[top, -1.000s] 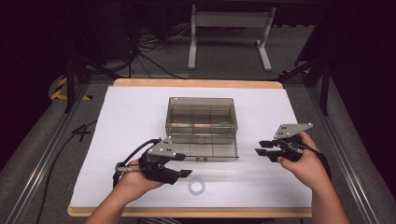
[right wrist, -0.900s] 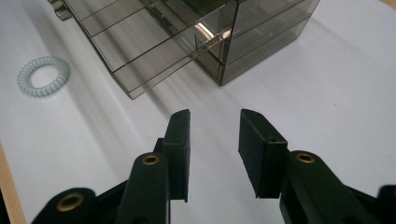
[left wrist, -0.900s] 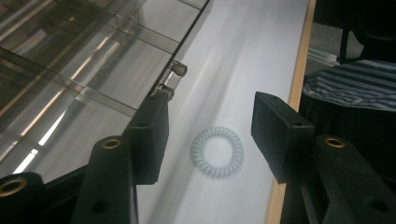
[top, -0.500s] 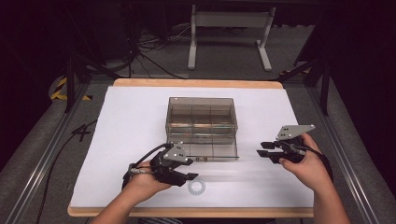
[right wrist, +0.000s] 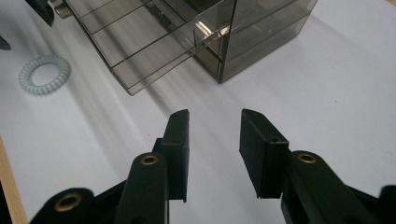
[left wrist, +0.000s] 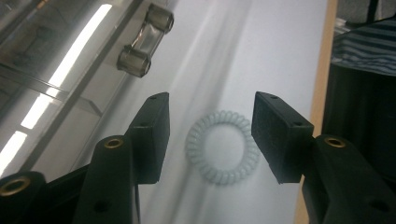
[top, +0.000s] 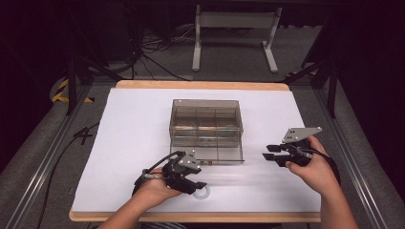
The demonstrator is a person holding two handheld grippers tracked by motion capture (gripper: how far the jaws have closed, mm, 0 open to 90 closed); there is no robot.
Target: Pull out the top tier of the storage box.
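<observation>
1. The table (top: pixel 133 114), covered in white, is carrying everything.
2. The clear drawer box (top: pixel 206 125) is sitting mid-table, its lowest drawer (right wrist: pixel 140 56) pulled out toward the near edge.
3. The right gripper (top: pixel 271 155) is hovering near the right edge, jaws partly open and holding nothing.
4. The left gripper (top: pixel 199 183) is hanging over the hair tie, its jaws having just been opening, apart on either side without touching it.
5. The pale coiled hair tie (left wrist: pixel 222 147) is lying flat near the near edge, just before the drawer.

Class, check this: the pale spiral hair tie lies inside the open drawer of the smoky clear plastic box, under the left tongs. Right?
Not quite. The pale spiral hair tie lies on the white table cover, outside the smoky clear plastic box's open drawer, as the left gripper view shows; it is under the left tongs.
</observation>
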